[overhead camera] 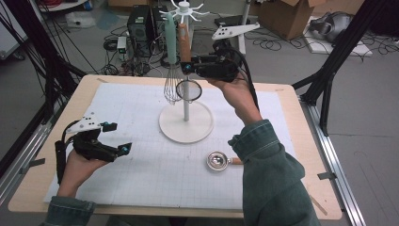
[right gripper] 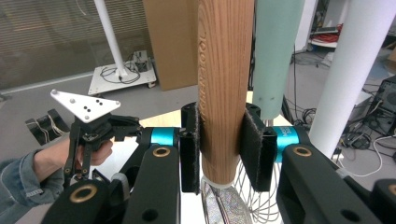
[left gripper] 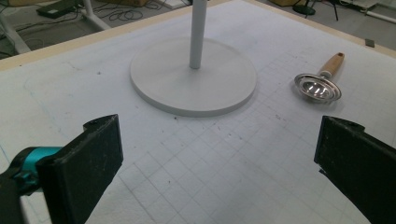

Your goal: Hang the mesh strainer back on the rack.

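I am clamping my right gripper (right gripper: 219, 144) on the wooden handle (right gripper: 224, 88) of the strainer (overhead camera: 189, 89), beside the white stand's pole (overhead camera: 186, 101). The handle is standing upright, its long axis vertical, with the round mesh bowl hanging below. Its grain is running lengthwise; faint lettering is stamped up one edge, too blurred to read. Next to it a whisk (overhead camera: 171, 70) with a smooth mint-green handle is hanging. My left gripper (overhead camera: 114, 139) is hovering low over the gridded mat (overhead camera: 141, 165), jaws spread wide and empty. A steel ladle-like spoon (left gripper: 318, 84) with a wooden handle is lying flat.
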`<state>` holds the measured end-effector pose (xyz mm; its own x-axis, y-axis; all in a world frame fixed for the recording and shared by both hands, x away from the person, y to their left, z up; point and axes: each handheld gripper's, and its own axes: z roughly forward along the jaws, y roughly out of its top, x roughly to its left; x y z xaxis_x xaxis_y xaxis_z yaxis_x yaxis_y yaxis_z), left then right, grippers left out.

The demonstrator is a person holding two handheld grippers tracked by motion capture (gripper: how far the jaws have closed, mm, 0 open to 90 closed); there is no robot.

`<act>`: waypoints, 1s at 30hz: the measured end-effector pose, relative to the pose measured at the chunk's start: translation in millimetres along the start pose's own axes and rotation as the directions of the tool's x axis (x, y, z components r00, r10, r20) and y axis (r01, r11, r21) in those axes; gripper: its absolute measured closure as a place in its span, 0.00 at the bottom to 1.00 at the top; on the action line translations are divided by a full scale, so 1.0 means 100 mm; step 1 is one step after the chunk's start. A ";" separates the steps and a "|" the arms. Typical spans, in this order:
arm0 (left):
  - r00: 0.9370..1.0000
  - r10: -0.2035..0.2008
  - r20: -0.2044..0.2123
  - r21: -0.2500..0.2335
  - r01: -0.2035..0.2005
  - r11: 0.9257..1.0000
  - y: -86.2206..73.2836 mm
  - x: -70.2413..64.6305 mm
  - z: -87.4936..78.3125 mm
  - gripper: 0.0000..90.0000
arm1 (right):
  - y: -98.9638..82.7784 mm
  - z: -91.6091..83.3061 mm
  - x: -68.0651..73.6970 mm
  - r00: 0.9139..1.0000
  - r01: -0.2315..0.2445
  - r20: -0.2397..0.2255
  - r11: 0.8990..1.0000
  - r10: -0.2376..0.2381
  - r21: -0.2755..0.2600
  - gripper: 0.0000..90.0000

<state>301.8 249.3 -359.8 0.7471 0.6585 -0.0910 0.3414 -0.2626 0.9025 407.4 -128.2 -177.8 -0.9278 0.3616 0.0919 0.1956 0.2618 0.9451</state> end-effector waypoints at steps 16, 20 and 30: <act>1.000 0.001 -0.001 -0.011 -0.001 1.000 0.01 -0.01 -0.03 0.02 | 0.09 0.06 -0.10 0.999 -0.016 0.048 0.999 0.015 0.030 0.79; 1.000 0.003 -0.001 -0.009 -0.003 1.000 0.01 0.00 -0.04 0.02 | 0.08 0.09 -0.12 0.998 -0.019 0.060 0.999 0.017 0.033 0.79; 1.000 0.007 0.002 -0.010 -0.007 1.000 0.02 0.01 -0.04 0.02 | 0.05 0.15 -0.17 0.997 -0.027 0.070 0.999 0.025 0.026 0.78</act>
<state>300.4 252.4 -356.6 0.7508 0.6549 -0.0860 0.3304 -0.2596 0.9074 428.7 -119.8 -179.1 -0.8981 0.4297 0.0932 0.2286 0.2752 0.9338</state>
